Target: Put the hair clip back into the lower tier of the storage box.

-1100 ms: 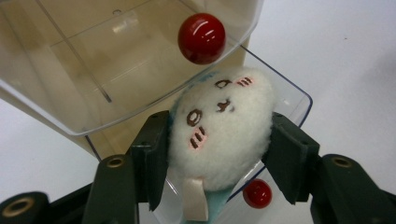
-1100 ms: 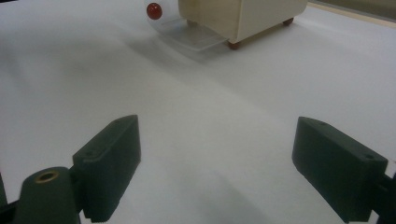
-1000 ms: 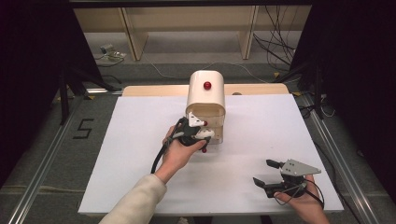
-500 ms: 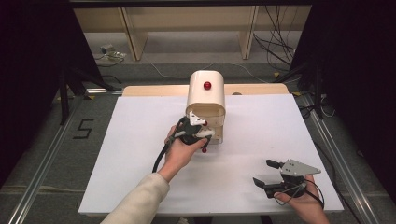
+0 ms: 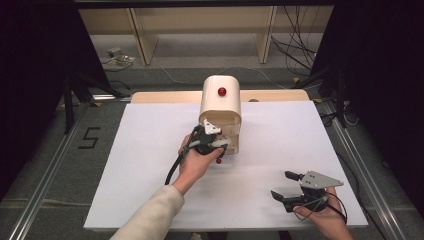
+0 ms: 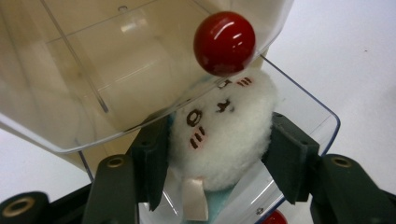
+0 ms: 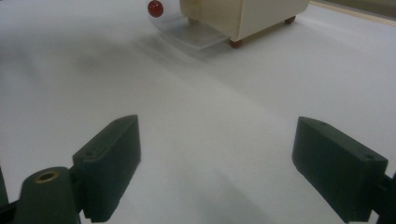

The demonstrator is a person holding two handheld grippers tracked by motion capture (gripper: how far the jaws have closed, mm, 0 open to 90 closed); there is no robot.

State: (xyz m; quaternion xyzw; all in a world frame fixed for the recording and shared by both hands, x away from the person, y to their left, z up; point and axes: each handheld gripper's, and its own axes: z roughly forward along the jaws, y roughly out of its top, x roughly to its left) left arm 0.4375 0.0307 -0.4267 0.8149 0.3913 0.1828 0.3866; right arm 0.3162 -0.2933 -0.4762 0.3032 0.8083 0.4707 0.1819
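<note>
A cream box [image 5: 220, 105] with a round top stood in the middle of the white tabletop [image 5: 125, 165]. It had a red knob [image 5: 221, 91] on its top. At its front, a clear drawer [image 6: 299, 100] was pulled out toward the person.

The left gripper [image 5: 212, 145] was right at the front of the box, held in the person's left hand [image 5: 195, 162]. In the left gripper view, its two black fingers [image 6: 149, 158] were closed on a small white fluffy toy [image 6: 224, 130], one on each side. The toy had a little face drawn on it, with dark eyes and pink marks on the cheeks. It had a bit of pale blue under it. The toy sat low inside the clear drawer, with the clear walls around it. A shiny red ball [image 6: 225, 43] was just above the toy, at the edge of the clear plastic. Another bit of red [image 6: 274, 218] peeked out near the bottom of that view.

The right gripper [image 5: 286, 185] was well apart from the box, near the front right corner of the tabletop. The person's right hand [image 5: 320, 215] held it from below. Its fingers [image 7: 109, 163] were spread wide and held nothing. In the right gripper view, bare white tabletop lay between them. Farther off in that view stood the cream box on small red feet [image 7: 235, 43], with the clear drawer sticking out and a red ball beside it.
</note>
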